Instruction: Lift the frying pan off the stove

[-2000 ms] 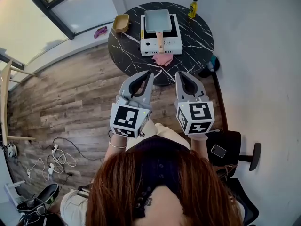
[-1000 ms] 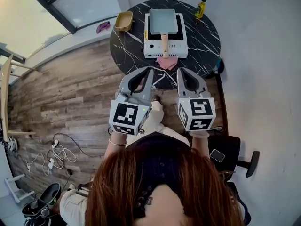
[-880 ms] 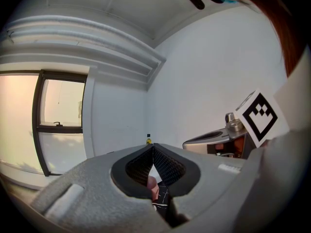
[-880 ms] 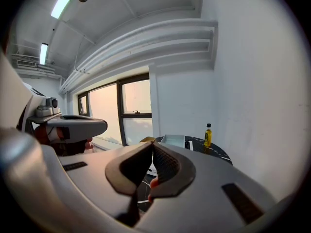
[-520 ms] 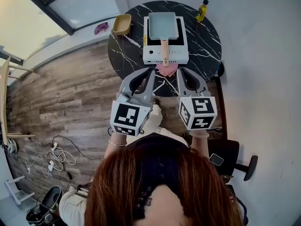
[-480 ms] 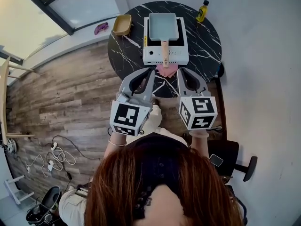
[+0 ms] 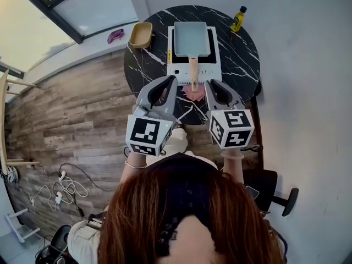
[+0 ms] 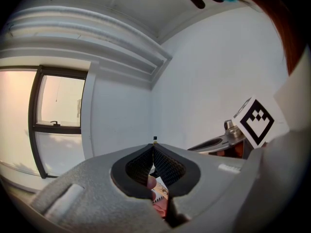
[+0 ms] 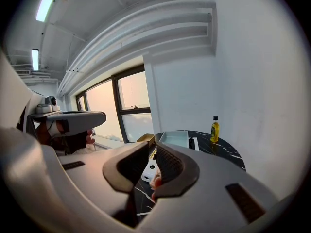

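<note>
frying pan (image 7: 191,38): rectangular, pale blue-grey, looks empty, sits on the white stove (image 7: 177,69) on the worktop (image 7: 147,65), ahead of both pairs of fingers and apart from them; its wooden handle (image 7: 193,70) points back toward the fingers, roughly on the line between the two pairs

Handling, my guess: metal body, stiff, moderate weight, nose-heavy once it hangs from the handle; the wood looks smooth and may roll in a light pinch, so grab the handle mid-length or closer to the pan, squeeze firmly, lift level

left gripper (image 8: 153,147): fingers (image 8: 167,166) closed tip to tip, nothing between, touching nothing

right gripper (image 9: 151,147): fingers (image 9: 170,164) opening, only a narrow gap, nothing between, the handle ahead and a bit left of them

pink cloth (image 7: 190,92) lies between the two pairs of fingertips, on the near side of the stove
</note>
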`<state>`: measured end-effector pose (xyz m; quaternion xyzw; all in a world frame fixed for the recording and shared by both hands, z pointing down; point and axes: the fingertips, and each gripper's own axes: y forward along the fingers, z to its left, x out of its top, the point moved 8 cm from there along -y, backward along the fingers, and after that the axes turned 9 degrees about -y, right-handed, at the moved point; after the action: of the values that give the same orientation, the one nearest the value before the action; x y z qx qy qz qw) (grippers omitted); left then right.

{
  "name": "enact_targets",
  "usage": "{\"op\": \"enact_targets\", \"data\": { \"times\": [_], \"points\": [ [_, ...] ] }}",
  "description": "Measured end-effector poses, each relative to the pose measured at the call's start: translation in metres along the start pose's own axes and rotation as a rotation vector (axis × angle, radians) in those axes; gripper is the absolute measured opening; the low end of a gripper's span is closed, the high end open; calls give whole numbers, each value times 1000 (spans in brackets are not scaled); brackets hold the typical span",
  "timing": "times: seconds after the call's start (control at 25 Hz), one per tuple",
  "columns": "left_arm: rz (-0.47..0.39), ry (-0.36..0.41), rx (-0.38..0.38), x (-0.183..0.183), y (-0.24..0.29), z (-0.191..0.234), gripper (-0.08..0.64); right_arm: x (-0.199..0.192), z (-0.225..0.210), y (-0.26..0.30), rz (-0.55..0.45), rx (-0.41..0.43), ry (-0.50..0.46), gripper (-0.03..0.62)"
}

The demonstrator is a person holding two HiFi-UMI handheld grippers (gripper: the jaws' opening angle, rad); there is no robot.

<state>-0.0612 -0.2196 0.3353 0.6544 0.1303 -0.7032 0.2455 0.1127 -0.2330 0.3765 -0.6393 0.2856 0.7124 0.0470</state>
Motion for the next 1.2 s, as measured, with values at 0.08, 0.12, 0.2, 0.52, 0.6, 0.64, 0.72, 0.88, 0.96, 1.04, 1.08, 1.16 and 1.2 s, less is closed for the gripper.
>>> {"op": "enact_targets", "data": {
  "times": [0.08,0.12,0.2,0.52,0.6,0.64,0.72,0.88,0.96,1.04,1.08,1.16,1.2],
  "points": [
    [2,-5,-4,-1,6,6,14,2,-1,9,8,5,-1,64],
    [2,-8,-6,-1,9,9,14,2,-2,14,10,6,0,66],
    [0,-11,-11,-1,16,15,14,3,-5,23,15,10,3,74],
    [-10,-40,-18,3,41,38,14,-5,-5,62,82,27,-13,98],
    [-14,-52,-23,4,48,44,14,-8,-6,74,95,29,4,101],
    [-17,-54,-25,4,52,47,14,-10,-7,79,104,31,10,101],
    [-23,-54,-31,5,60,51,14,-13,-9,90,128,34,13,109],
    [-14,-62,-38,2,75,59,14,-24,-16,108,181,52,61,129],
    [-1,-66,-42,-1,81,62,14,-31,-20,116,213,71,102,152],
    [2,-68,-47,-2,90,65,14,-37,-25,125,237,84,139,166],
    [0,-69,-51,-2,94,67,14,-39,-28,130,246,88,155,173],
    [2,-75,-59,-2,100,70,14,-45,-31,138,264,92,184,182],
    [5,-80,-64,-1,103,71,14,-47,-33,141,272,91,197,190]
  ]
}}
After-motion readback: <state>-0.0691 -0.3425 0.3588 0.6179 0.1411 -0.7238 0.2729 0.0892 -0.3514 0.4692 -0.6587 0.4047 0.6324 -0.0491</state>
